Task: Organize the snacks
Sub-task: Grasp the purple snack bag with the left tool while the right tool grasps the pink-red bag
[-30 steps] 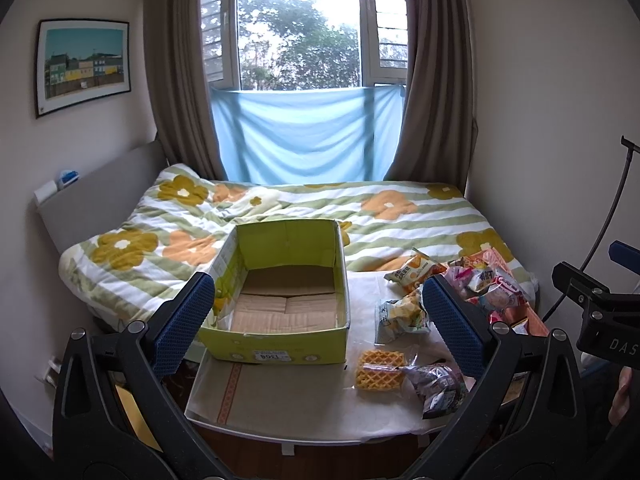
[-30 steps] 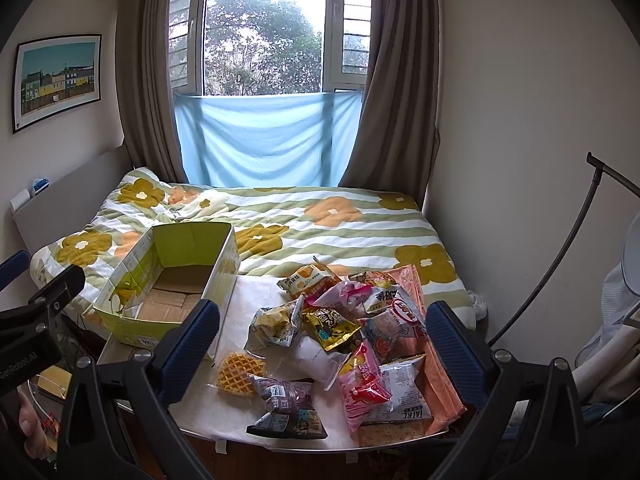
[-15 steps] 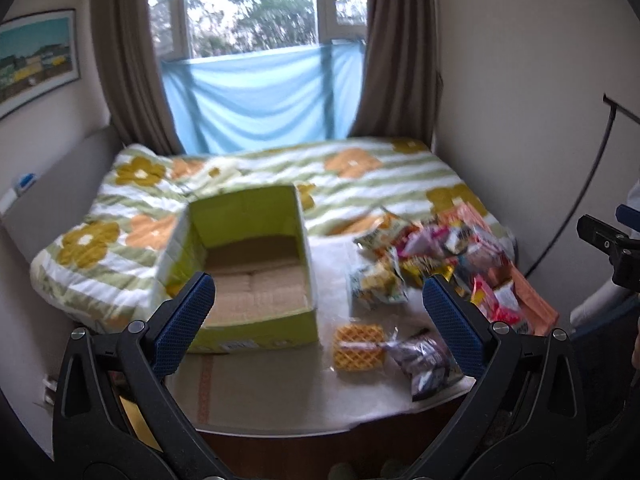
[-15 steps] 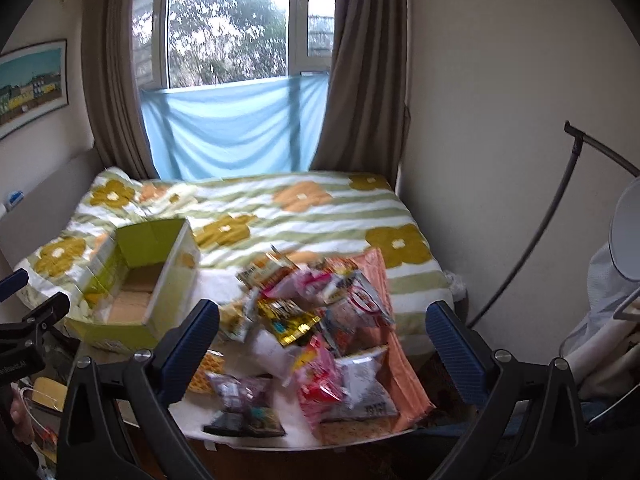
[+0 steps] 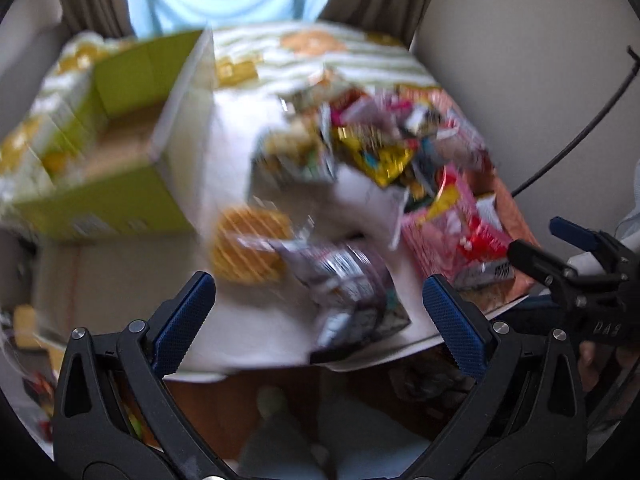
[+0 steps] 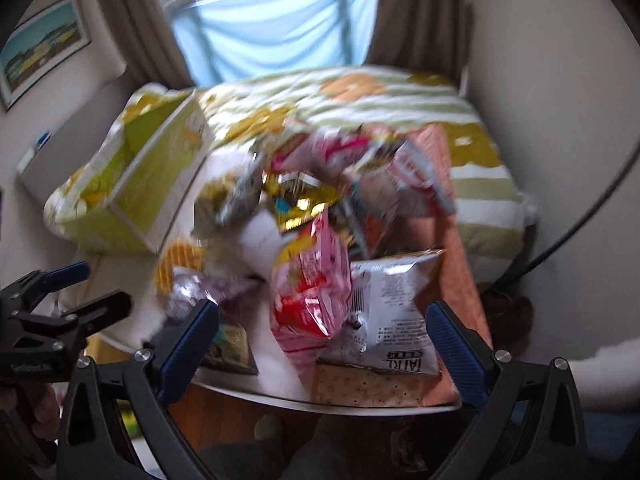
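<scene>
A pile of snack bags (image 5: 384,148) lies on the right half of a small white table (image 5: 248,332); both views are motion-blurred. A waffle pack (image 5: 250,248) and a dark purple bag (image 5: 352,292) lie nearest my left gripper (image 5: 318,316), which is open and empty above the table's front edge. An open yellow-green cardboard box (image 5: 104,152) stands at the left, empty. My right gripper (image 6: 322,336) is open and empty, just in front of a pink-red bag (image 6: 310,292) and a white bag (image 6: 394,312). The box (image 6: 148,184) shows at left in the right wrist view.
A bed with a flowered quilt (image 6: 360,92) lies behind the table, under a window with a blue cloth (image 6: 280,36). A wall and a black curved cable (image 5: 580,128) are at the right. An orange cloth (image 6: 460,248) lies under the right-hand snacks.
Both grippers have tilted down and moved closer to the table, toward the snack pile. The views have gone blurred with motion. Both stay open and empty.
</scene>
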